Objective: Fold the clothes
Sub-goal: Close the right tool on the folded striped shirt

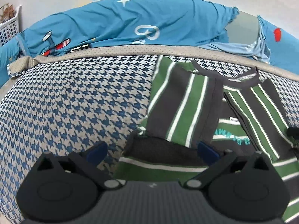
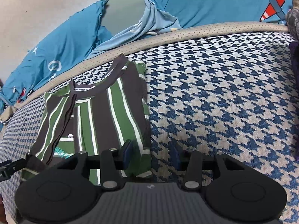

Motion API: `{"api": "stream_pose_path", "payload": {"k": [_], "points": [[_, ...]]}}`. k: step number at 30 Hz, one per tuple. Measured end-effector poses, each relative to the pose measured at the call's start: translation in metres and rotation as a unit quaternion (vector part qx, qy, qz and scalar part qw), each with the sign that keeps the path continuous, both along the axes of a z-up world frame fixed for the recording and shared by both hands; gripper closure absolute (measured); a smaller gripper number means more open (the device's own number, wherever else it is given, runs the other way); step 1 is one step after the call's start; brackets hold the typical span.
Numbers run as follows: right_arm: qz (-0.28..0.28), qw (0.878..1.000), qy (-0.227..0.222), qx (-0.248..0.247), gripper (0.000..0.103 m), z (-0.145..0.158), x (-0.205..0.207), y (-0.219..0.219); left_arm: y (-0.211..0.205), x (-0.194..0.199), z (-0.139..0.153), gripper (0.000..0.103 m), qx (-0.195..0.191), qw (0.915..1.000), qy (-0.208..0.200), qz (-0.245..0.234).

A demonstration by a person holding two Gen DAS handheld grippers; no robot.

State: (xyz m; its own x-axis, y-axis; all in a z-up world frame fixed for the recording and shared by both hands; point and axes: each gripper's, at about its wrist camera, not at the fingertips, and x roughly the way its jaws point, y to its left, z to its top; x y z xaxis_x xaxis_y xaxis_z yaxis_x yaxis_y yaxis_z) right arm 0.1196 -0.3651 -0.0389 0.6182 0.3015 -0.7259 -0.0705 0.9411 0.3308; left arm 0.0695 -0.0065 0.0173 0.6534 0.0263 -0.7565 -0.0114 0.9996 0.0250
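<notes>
Nearest the lens in both views is a gripper's black housing, and under both spreads the houndstooth bed cover [image 1: 74, 100], the largest thing here, with a blue printed quilt [image 1: 115, 22] bunched along its far edge. On the cover lies the green, grey and white striped shirt [image 2: 104, 115], partly folded, its collar toward the far side and its long axis running near to far. The right gripper [image 2: 152, 154] stands over the shirt's near right corner, jaws partly spread and pinching nothing: its left pad is above the fabric edge and its right pad above bare cover, so the hem lies just left of its centre line. The left gripper [image 1: 152, 153] has its jaws spread wide over the shirt's near left part, a dark fold of cloth lying between the pads, which do not appear to press it. I judge the next fold turns on that near hem, which both tools already flank, the right one closer to a free corner. Only the left view shows the white basket [image 1: 9, 28] at far left; only the right view shows dark clothing [image 2: 294, 37] at the right edge.
</notes>
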Motion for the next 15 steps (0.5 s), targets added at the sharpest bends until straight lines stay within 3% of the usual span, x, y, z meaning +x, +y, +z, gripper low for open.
{"api": "stream_pose_path", "payload": {"k": [4,9,15], "points": [[0.011,1.000,-0.010,0.020,0.060,-0.003,0.000,-0.001,-0.003,0.002,-0.003,0.000,0.005,0.9999,0.004,-0.009],[0.028,0.998,-0.016,0.047,0.072,-0.008,0.003,0.001,-0.006,0.004,-0.006,0.000,0.005,0.9999,0.007,-0.013],[0.028,0.998,-0.033,0.037,0.077,-0.009,0.005,0.009,-0.008,0.008,-0.010,0.000,0.003,0.9997,0.015,-0.017]]}}
